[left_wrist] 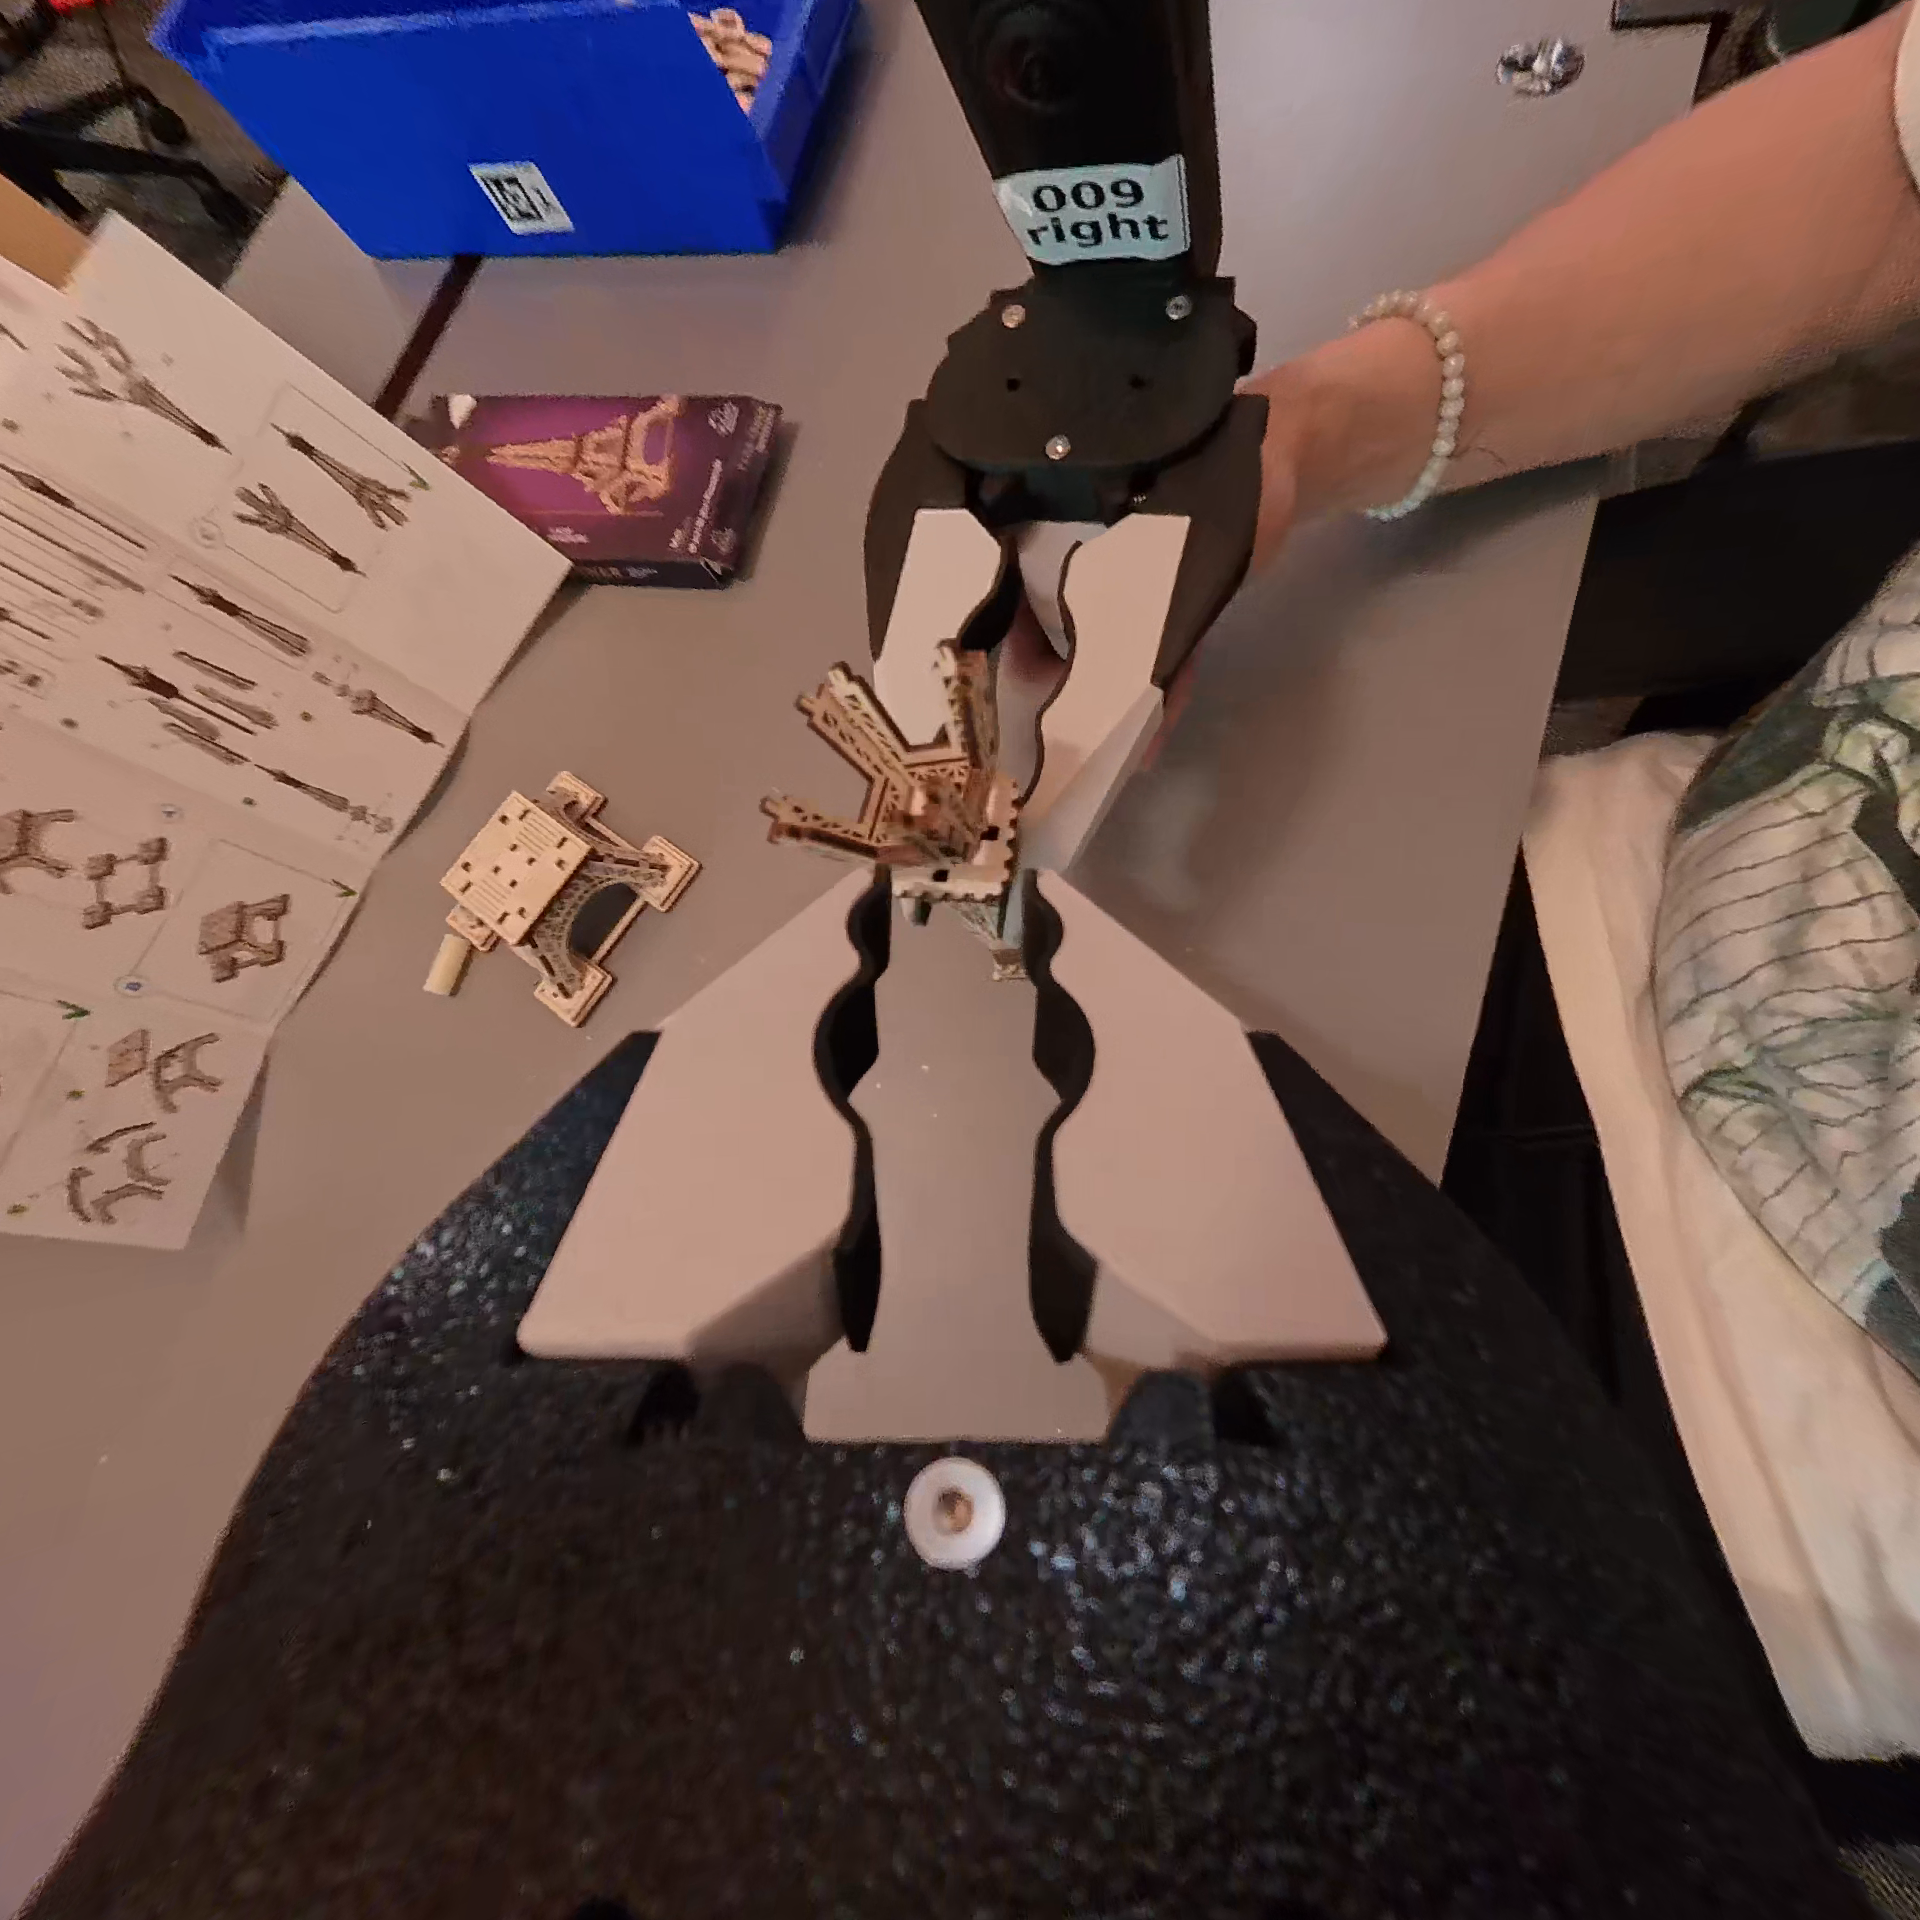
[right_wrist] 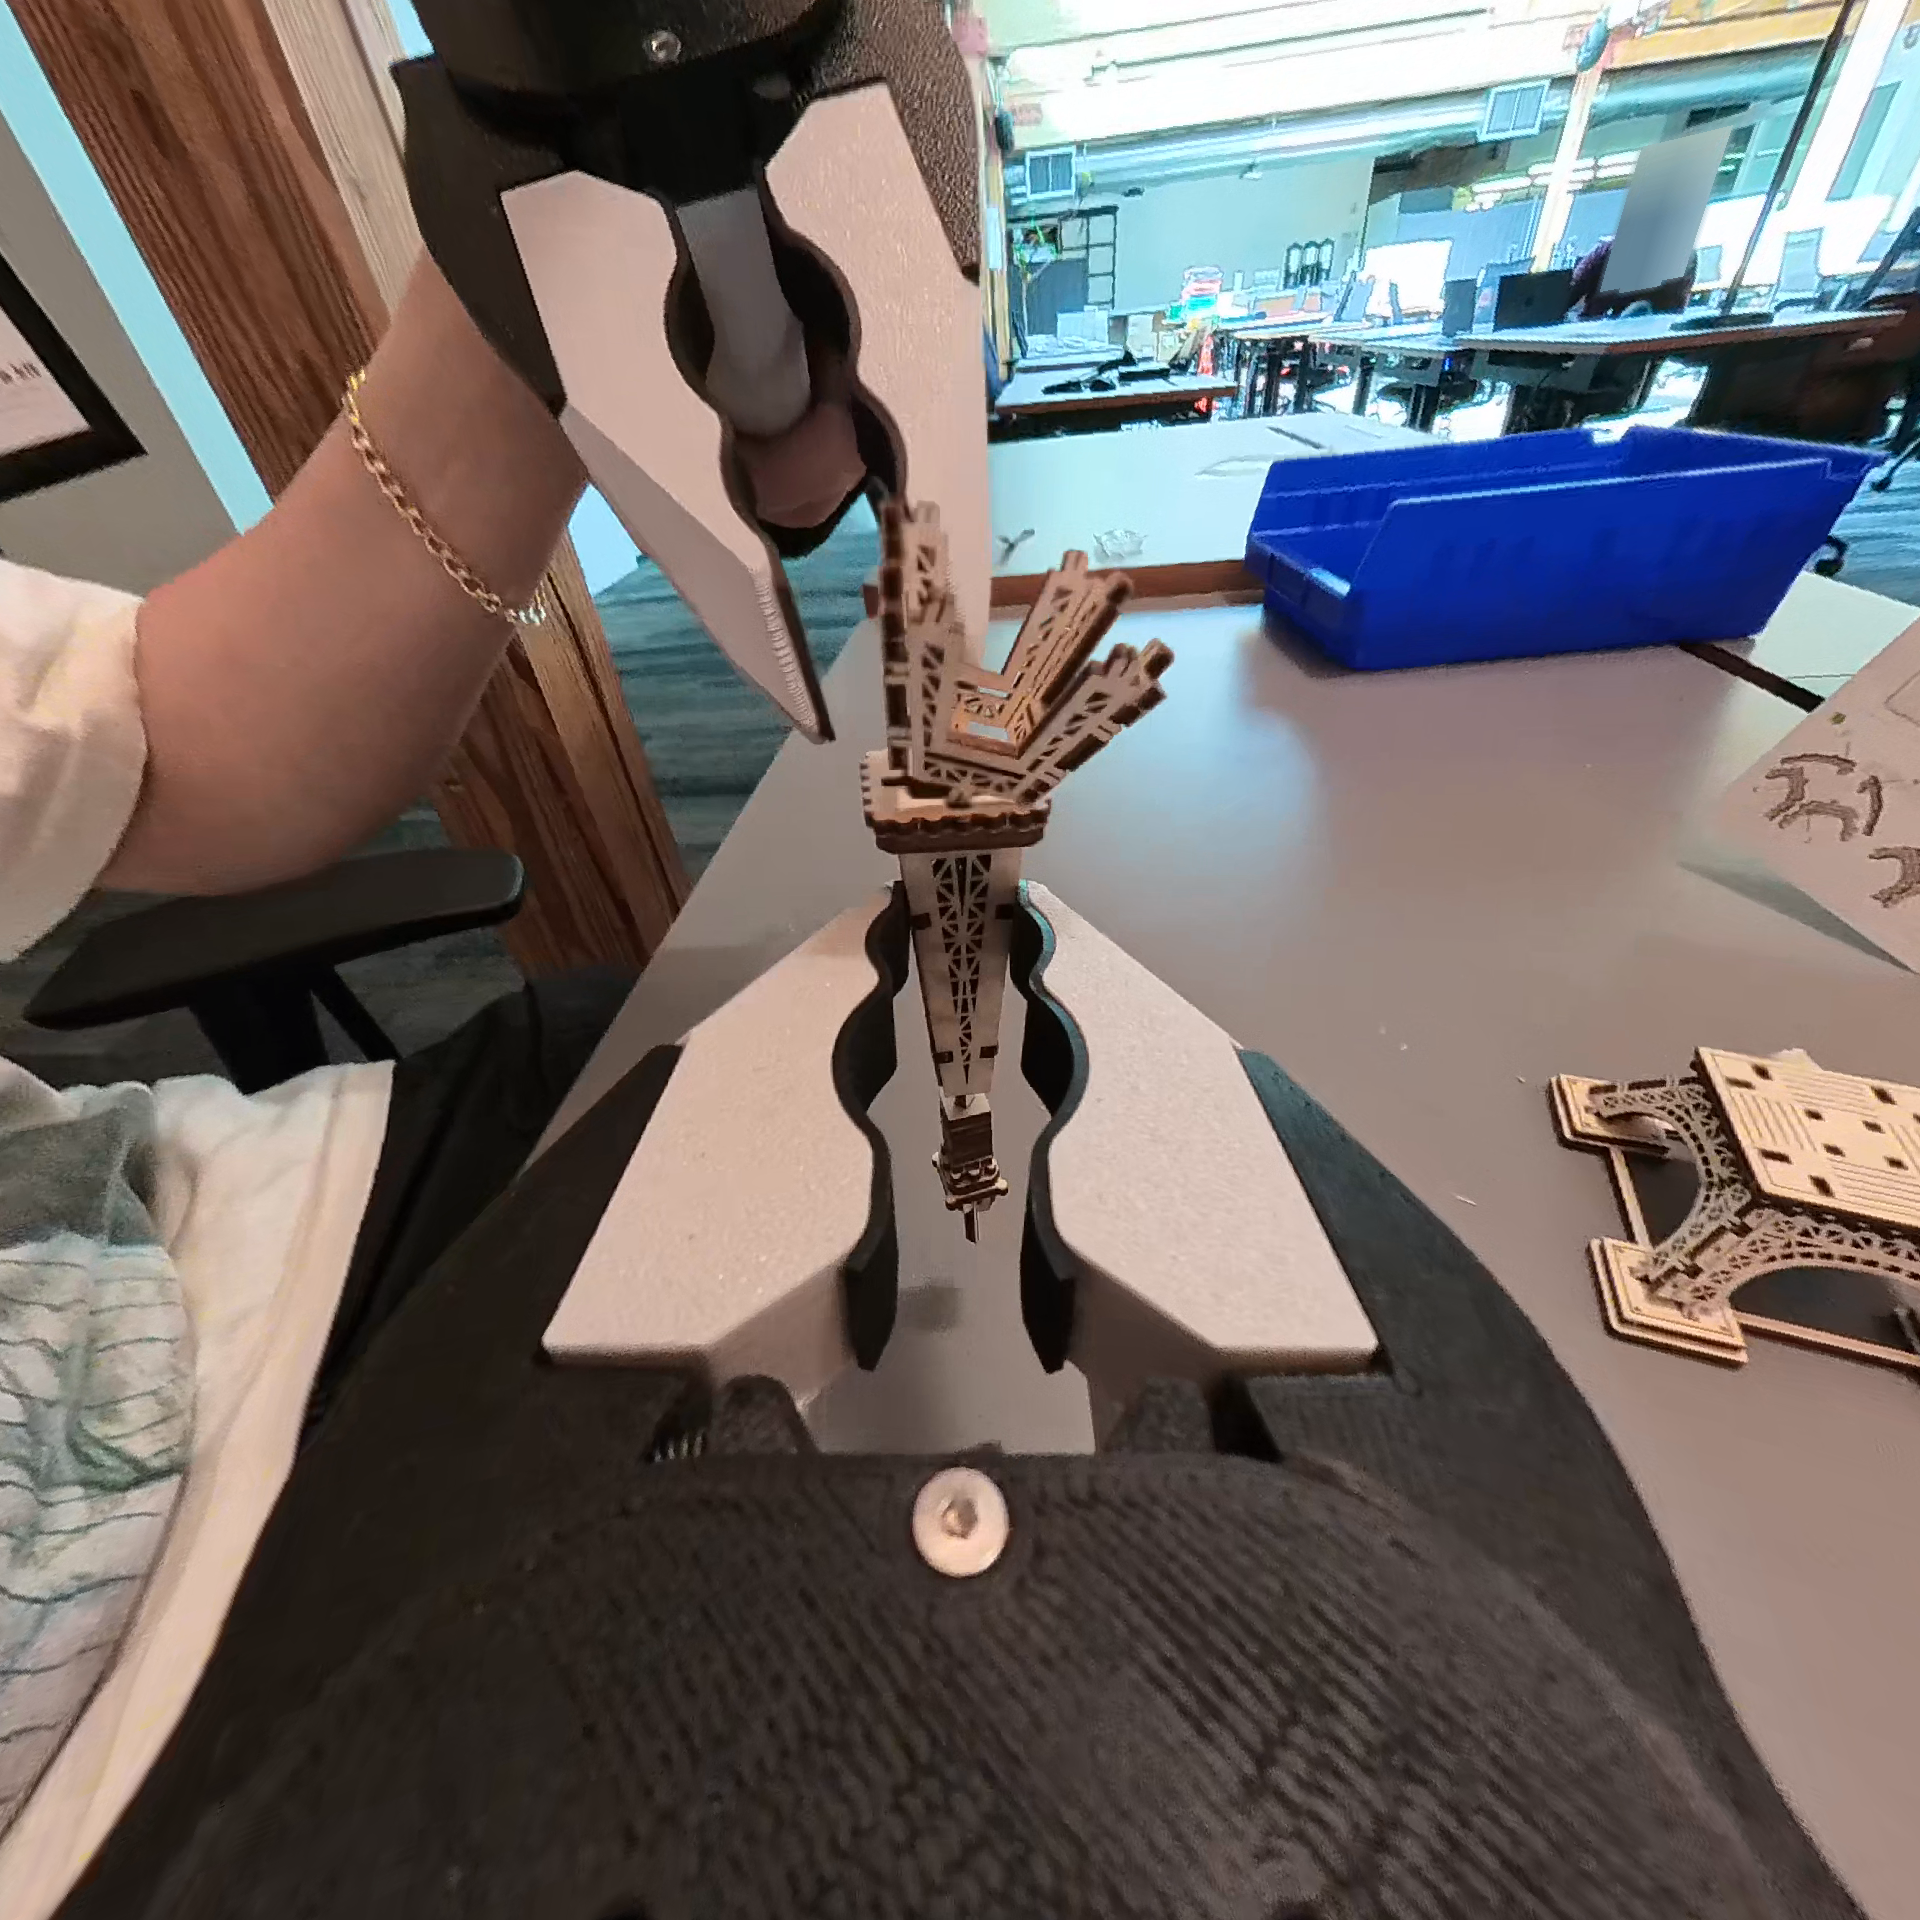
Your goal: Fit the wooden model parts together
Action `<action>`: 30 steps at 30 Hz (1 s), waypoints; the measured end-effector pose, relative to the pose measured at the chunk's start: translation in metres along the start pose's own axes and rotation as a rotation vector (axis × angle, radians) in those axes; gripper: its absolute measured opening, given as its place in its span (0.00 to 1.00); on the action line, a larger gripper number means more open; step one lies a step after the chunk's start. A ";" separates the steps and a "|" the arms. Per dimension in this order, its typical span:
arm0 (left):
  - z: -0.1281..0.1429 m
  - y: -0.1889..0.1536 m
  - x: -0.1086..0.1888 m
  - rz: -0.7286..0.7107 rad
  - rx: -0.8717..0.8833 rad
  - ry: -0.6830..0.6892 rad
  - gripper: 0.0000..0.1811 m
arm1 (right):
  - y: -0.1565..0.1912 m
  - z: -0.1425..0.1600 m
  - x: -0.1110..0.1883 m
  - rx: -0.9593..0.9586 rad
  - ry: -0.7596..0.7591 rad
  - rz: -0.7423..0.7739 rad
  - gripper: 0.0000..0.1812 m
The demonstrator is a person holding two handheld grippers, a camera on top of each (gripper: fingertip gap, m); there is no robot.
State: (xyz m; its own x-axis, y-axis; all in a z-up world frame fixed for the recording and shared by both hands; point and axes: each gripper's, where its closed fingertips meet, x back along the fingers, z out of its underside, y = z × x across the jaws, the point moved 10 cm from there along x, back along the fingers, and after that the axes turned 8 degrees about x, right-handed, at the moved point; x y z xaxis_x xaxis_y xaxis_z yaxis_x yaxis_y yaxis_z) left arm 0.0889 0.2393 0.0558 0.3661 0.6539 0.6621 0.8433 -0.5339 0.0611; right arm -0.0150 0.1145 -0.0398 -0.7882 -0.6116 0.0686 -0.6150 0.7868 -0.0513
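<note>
The wooden tower's upper section [right_wrist: 961,935] hangs upside down over the grey table [left_wrist: 1351,883], splayed legs up and spire down. My right gripper [right_wrist: 961,904] is shut on its lattice shaft just under the square platform. My left gripper [left_wrist: 956,883] is closed to a narrow gap around the same piece [left_wrist: 914,810] at the platform and legs. It shows from above in the right wrist view [right_wrist: 894,707], with one leg between its fingers. The right gripper [left_wrist: 997,790] comes down from the top of the left wrist view. The tower's arched base [left_wrist: 566,894] lies tipped over on the table, and also shows in the right wrist view [right_wrist: 1766,1184].
An instruction sheet [left_wrist: 208,727] lies at the left, a purple box [left_wrist: 613,478] beyond the base, a blue bin [left_wrist: 499,114] at the back. A small wooden peg [left_wrist: 447,977] lies by the base. The table edge and the person's lap are at the right. A chair armrest [right_wrist: 281,914] is beside it. My two grippers' fingertips are within a few centimetres of each other. The tower's arched base [left_wrist: 566,894] is about 20 cm from both grippers' fingertips. Seen from the right wrist view [right_wrist: 1716,1139] as well.
</note>
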 end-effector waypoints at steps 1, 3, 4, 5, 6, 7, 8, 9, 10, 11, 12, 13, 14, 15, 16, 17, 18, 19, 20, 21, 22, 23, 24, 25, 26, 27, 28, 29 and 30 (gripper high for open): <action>-0.002 -0.001 0.003 -0.002 -0.006 -0.018 0.13 | 0.001 -0.003 0.000 0.003 -0.008 0.006 0.10; -0.006 -0.003 0.009 -0.006 -0.016 -0.058 0.13 | 0.004 -0.009 0.000 0.011 -0.012 0.006 0.10; -0.008 -0.004 0.011 -0.010 -0.018 -0.077 0.14 | 0.006 -0.012 0.000 0.012 -0.018 0.000 0.10; -0.010 -0.006 0.013 -0.009 -0.023 -0.092 0.14 | 0.009 -0.016 -0.001 0.014 -0.026 -0.001 0.10; -0.011 -0.007 0.014 -0.009 -0.029 -0.102 0.14 | 0.011 -0.019 -0.001 0.019 -0.033 0.001 0.10; -0.013 -0.008 0.015 -0.021 -0.034 -0.109 0.14 | 0.014 -0.022 -0.002 0.026 -0.041 -0.001 0.10; -0.014 -0.009 0.016 -0.033 -0.039 -0.112 0.14 | 0.016 -0.025 -0.003 0.030 -0.050 -0.003 0.10; -0.016 -0.010 0.017 -0.036 -0.044 -0.120 0.14 | 0.019 -0.027 -0.004 0.031 -0.062 -0.003 0.10; -0.017 -0.011 0.019 -0.033 -0.047 -0.134 0.14 | 0.021 -0.030 -0.005 0.029 -0.079 -0.001 0.10; -0.019 -0.012 0.021 -0.033 -0.047 -0.148 0.13 | 0.023 -0.032 -0.006 0.030 -0.094 0.006 0.09; -0.021 -0.013 0.022 -0.035 -0.049 -0.160 0.13 | 0.024 -0.034 -0.006 0.029 -0.115 0.014 0.09; -0.023 -0.014 0.024 -0.038 -0.056 -0.170 0.13 | 0.025 -0.036 -0.006 0.027 -0.137 0.022 0.09; -0.025 -0.015 0.025 -0.041 -0.062 -0.176 0.12 | 0.026 -0.038 -0.005 0.026 -0.154 0.030 0.09; -0.026 -0.016 0.025 -0.039 -0.065 -0.177 0.12 | 0.026 -0.040 -0.005 0.029 -0.166 0.042 0.09; -0.028 -0.016 0.026 -0.036 -0.070 -0.179 0.11 | 0.026 -0.041 -0.004 0.038 -0.171 0.063 0.09; -0.029 -0.017 0.026 -0.033 -0.078 -0.181 0.11 | 0.026 -0.044 -0.003 0.057 -0.165 0.084 0.09; -0.030 -0.018 0.026 -0.029 -0.080 -0.190 0.11 | 0.027 -0.046 -0.001 0.084 -0.146 0.097 0.09; -0.031 -0.019 0.025 -0.024 -0.080 -0.206 0.10 | 0.028 -0.048 0.001 0.118 -0.127 0.117 0.09; -0.033 -0.020 0.025 -0.013 -0.086 -0.218 0.10 | 0.029 -0.051 0.004 0.144 -0.121 0.153 0.09; -0.035 -0.022 0.025 -0.004 -0.095 -0.231 0.10 | 0.030 -0.054 0.007 0.159 -0.127 0.187 0.10; -0.036 -0.024 0.024 0.002 -0.109 -0.232 0.10 | 0.032 -0.056 0.010 0.173 -0.129 0.205 0.10; -0.036 -0.027 0.024 0.007 -0.127 -0.227 0.11 | 0.034 -0.057 0.013 0.191 -0.126 0.223 0.10; -0.035 -0.028 0.024 0.003 -0.142 -0.230 0.11 | 0.036 -0.056 0.016 0.208 -0.104 0.240 0.10; -0.035 -0.029 0.024 -0.008 -0.147 -0.241 0.12 | 0.037 -0.053 0.021 0.224 -0.064 0.251 0.10; -0.034 -0.028 0.025 -0.024 -0.137 -0.253 0.12 | 0.037 -0.049 0.029 0.234 -0.028 0.277 0.10; -0.031 -0.024 0.026 -0.052 -0.111 -0.261 0.12 | 0.036 -0.046 0.040 0.235 -0.008 0.326 0.10; -0.025 -0.018 0.026 -0.096 -0.076 -0.259 0.11 | 0.033 -0.043 0.052 0.222 0.001 0.383 0.09; -0.016 -0.009 0.025 -0.151 -0.039 -0.234 0.11 | 0.031 -0.040 0.066 0.200 -0.001 0.432 0.09; -0.004 0.001 0.023 -0.200 -0.005 -0.184 0.11 | 0.030 -0.037 0.079 0.182 -0.005 0.470 0.09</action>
State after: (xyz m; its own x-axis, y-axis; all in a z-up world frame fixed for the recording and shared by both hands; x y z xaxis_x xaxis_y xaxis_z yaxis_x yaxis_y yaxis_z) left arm 0.0963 0.2514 0.0738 0.2583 0.8327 0.4898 0.9041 -0.3871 0.1813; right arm -0.0949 0.0930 0.0007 -0.9807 -0.1953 -0.0080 -0.1872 0.9503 -0.2486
